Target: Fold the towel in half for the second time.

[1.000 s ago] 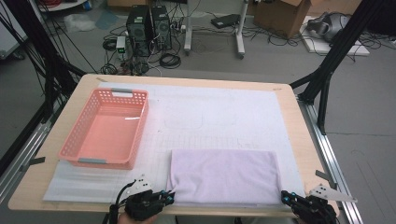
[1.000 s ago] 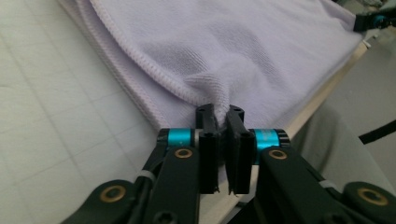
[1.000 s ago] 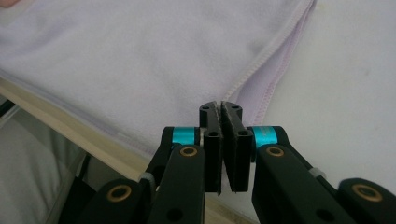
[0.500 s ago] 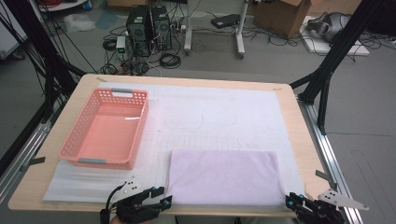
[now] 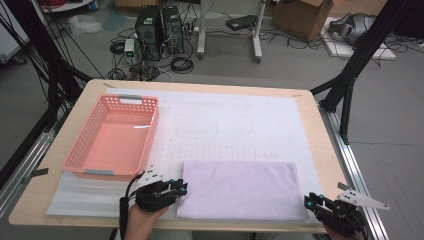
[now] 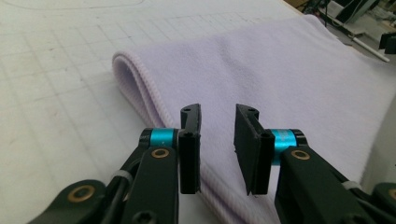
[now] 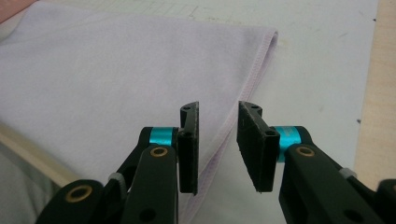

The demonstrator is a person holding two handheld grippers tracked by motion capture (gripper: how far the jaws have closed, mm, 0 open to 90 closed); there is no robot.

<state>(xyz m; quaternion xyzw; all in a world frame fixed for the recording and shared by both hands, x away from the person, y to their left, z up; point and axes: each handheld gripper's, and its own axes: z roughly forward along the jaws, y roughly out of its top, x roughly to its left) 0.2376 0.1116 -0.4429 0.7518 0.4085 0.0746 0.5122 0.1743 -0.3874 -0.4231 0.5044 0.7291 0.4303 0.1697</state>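
Working on a folded lilac towel (image 5: 240, 187), lying flat on the white mat (image 5: 225, 125) toward the near edge of the tabletop (image 5: 326, 150) and stretching its long axis from left to right. Holding the left tool (image 5: 182, 187) just off the towel's near-left corner, pointing rightward along that long axis, with the jaws released and gripping nothing (having just been closing in somewhat, the rounded fold sitting just ahead of and below them). Keeping the right tool (image 5: 309, 200) at the near-right corner, likewise released, its jaws having just been opening, straddling the line of the stitched hem without pinching it. Judging each hand to be nearest its own corner, so reaching for either short edge probably means only a slight push inward and down. Leaving the pink basket (image 5: 155, 130) empty on the left of the mat, beyond the left tool and well apart from the towel. Seeing nothing standing between either tool and the cloth.
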